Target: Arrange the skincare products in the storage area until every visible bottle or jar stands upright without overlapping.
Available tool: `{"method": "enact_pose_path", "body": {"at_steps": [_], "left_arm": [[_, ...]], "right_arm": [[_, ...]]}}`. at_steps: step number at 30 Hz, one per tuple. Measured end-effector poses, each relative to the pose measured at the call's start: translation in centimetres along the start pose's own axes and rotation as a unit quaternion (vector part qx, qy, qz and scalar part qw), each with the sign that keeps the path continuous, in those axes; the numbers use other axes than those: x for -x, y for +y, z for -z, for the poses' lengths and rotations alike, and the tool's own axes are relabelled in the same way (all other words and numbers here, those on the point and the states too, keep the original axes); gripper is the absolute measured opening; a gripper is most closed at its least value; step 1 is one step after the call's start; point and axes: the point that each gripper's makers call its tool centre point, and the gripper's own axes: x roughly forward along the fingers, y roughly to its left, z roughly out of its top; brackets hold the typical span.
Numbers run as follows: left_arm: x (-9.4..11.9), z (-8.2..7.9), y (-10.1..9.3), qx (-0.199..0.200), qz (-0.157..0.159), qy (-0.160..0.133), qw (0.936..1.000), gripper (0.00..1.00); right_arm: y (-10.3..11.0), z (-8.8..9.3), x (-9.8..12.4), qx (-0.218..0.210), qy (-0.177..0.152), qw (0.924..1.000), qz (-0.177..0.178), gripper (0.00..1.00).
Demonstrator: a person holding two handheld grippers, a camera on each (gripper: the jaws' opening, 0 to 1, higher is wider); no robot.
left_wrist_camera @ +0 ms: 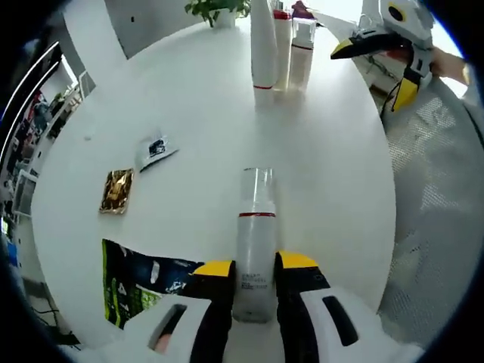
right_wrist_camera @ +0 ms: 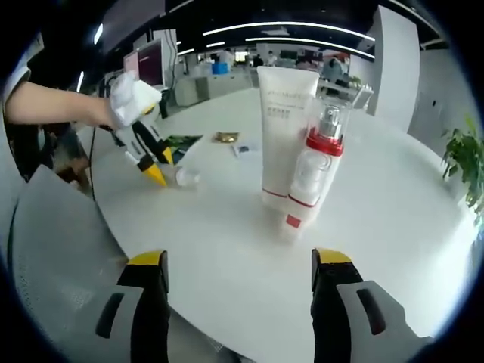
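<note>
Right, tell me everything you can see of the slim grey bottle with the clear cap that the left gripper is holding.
The slim grey bottle with a clear cap has a matte grey body with small dark print low down, a thin red band at the neck and a see-through plastic cap above. The left gripper clamps its lower body between yellow-tipped jaws, cap pointing away from the camera over the round white table. In the right gripper view, the cap sits at the tabletop, so the bottle seems tilted or lying.

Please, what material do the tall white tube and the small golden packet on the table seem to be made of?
The tall white tube: probably soft plastic with a smooth, slightly matte finish, judging by its even opaque white surface and flat sealed top. The golden packet: likely metallic foil, since it looks shiny and crinkled with uneven reflections, though it is too small to be sure.
</note>
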Motion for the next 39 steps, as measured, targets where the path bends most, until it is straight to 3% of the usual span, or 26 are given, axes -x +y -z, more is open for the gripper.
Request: {"method": "enact_pose_path", "body": {"at_steps": [2, 6, 10, 16, 22, 25, 29, 30, 32, 33, 36, 39], "left_arm": [[0.3, -0.6, -0.2, 0.044, 0.007, -0.027, 0.9986, 0.25], [1.1, -1.0, -0.6, 0.08, 0.008, -0.049, 0.9956, 0.25], [2.0, -1.3, -1.1, 0.131, 0.018, -0.08, 0.9879, 0.24], [3.2, -2.9, -2.1, 0.218, 0.045, -0.151, 0.9633, 0.24], [5.2, -5.9, -3.5, 0.279, 0.079, -0.233, 0.9283, 0.24], [6.3, -7.1, -4.6, 0.29, 0.102, -0.266, 0.9138, 0.24], [7.9, -8.4, -5.2, 0.321, 0.13, -0.316, 0.8833, 0.24], [8.5, -9.0, -5.6, 0.334, 0.141, -0.334, 0.8699, 0.24], [9.4, -9.8, -6.1, 0.345, 0.152, -0.357, 0.8546, 0.24], [9.7, -10.1, -6.4, 0.348, 0.155, -0.365, 0.8496, 0.24], [10.7, -10.9, -7.0, 0.361, 0.162, -0.387, 0.8327, 0.24], [12.3, -12.0, -7.7, 0.373, 0.176, -0.419, 0.8089, 0.24]], "right_arm": [[0.1, 0.0, 0.0, 0.001, 0.0, 1.0, -0.002, 0.77], [0.3, 0.0, -0.1, 0.005, 0.001, 1.0, -0.007, 0.76], [0.6, 0.0, -0.2, 0.012, 0.003, 0.9999, -0.012, 0.76], [0.8, -0.4, 0.0, 0.008, -0.008, 0.9998, -0.019, 0.75], [1.7, -1.9, 0.5, -0.016, -0.038, 0.9978, -0.052, 0.75], [2.5, -3.0, 0.9, -0.027, -0.057, 0.9956, -0.07, 0.76], [4.1, -5.2, 1.8, -0.064, -0.1, 0.9865, -0.113, 0.74], [4.6, -6.0, 2.2, -0.078, -0.113, 0.9821, -0.129, 0.73], [5.3, -7.1, 2.8, -0.096, -0.13, 0.9749, -0.154, 0.69], [5.7, -7.7, 3.2, -0.103, -0.138, 0.9705, -0.168, 0.67], [6.0, -8.6, 3.6, -0.096, -0.148, 0.9683, -0.177, 0.67], [6.8, -9.9, 4.1, -0.108, -0.165, 0.9592, -0.203, 0.66]]}}
